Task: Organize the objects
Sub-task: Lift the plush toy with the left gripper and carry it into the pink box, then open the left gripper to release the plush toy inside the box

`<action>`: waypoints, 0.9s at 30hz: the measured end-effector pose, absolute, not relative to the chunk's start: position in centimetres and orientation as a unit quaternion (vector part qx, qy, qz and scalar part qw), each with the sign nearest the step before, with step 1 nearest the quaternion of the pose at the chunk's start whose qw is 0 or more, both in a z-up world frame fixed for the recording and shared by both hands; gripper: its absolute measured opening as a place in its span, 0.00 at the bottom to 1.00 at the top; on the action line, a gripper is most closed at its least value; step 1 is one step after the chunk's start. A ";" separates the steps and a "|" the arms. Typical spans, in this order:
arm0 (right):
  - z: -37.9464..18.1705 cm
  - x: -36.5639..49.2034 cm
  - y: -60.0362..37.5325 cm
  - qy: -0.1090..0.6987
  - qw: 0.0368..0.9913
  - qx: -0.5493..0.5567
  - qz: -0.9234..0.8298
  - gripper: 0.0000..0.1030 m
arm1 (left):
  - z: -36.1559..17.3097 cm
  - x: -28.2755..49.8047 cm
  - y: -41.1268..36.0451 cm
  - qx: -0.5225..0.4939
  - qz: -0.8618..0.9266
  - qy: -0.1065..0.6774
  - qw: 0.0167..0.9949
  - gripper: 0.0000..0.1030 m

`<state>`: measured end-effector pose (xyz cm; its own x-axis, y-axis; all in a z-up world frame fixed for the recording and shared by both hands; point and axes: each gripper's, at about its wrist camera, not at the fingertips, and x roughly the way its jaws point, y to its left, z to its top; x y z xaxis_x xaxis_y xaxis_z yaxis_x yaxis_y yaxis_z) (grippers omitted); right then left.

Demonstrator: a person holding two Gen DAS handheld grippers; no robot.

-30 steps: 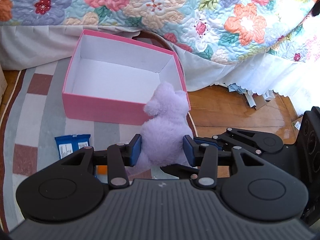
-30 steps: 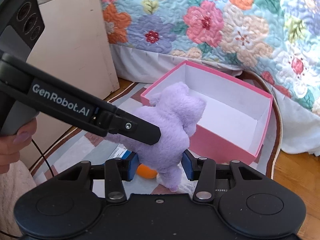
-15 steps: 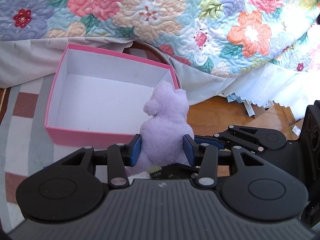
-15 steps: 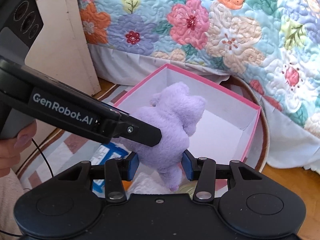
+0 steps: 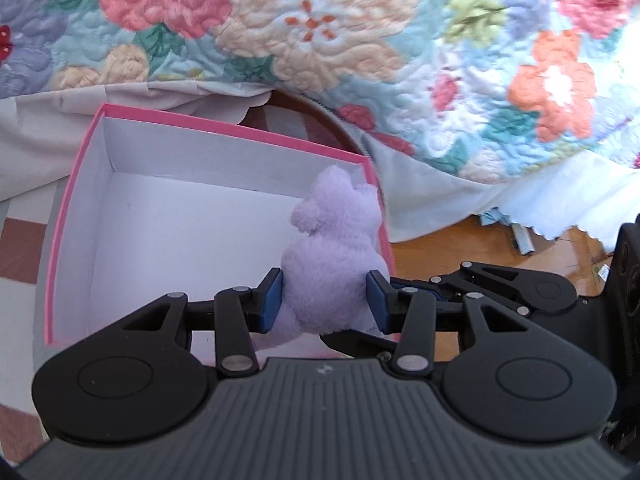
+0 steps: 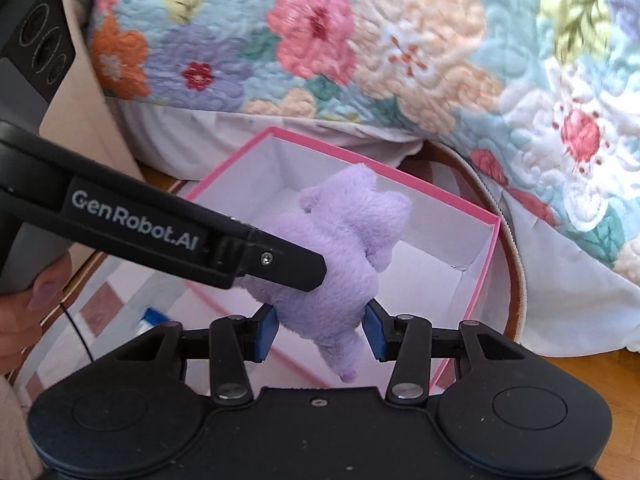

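Both hand-held grippers are closed on the same purple plush toy [image 5: 332, 264] and hold it above the pink box [image 5: 64, 216]. In the left wrist view, the left hand-held gripper [image 5: 325, 300] presses its blue pads [image 5: 269, 300] on the two sides of the toy's lower body, and the soft fabric bulges out between them. In the right wrist view, the right hand-held gripper [image 6: 321, 328] clamps the toy [image 6: 340, 248] in the same way, and one small foot hangs down below the pads [image 6: 266, 330]. The left hand-held gripper appears in this view too, as a long black arm with white lettering that reaches in from the left and ends against the toy. A hand [image 6: 22, 304] holds its grip at the left edge. The toy is over the right part of the box, near its right wall, and I cannot tell if it touches the white inside. The box [image 6: 486, 264] is open and stands on a checked rug [image 5: 18, 248] on the wooden floor [image 5: 452, 248]. Just behind the box, a quilt with big flowers [image 5: 320, 40] hangs from the bed, with a white bed skirt [image 6: 560, 288] under it. A small blue packet [image 6: 150, 318] lies on the rug to the left of the box.
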<state>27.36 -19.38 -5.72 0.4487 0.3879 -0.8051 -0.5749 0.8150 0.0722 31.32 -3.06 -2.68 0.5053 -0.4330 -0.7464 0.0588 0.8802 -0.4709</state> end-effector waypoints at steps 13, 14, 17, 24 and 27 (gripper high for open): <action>-11.1 32.9 -19.0 0.478 0.829 -0.135 0.257 0.49 | -9.1 37.4 -3.0 -0.232 -0.146 0.504 0.819 0.43; -11.4 33.1 -18.7 0.479 0.827 -0.142 0.255 0.49 | -9.4 37.6 -3.0 -0.234 -0.144 0.506 0.817 0.43; -12.3 33.5 -17.8 0.484 0.822 -0.158 0.255 0.49 | -10.4 38.0 -2.6 -0.235 -0.133 0.514 0.814 0.43; -14.2 34.9 -16.8 0.500 0.811 -0.169 0.253 0.49 | -12.6 39.5 -1.8 -0.260 -0.114 0.531 0.798 0.43; -14.9 35.5 -16.6 0.516 0.806 -0.172 0.232 0.47 | -13.5 39.9 -2.0 -0.270 -0.118 0.535 0.792 0.41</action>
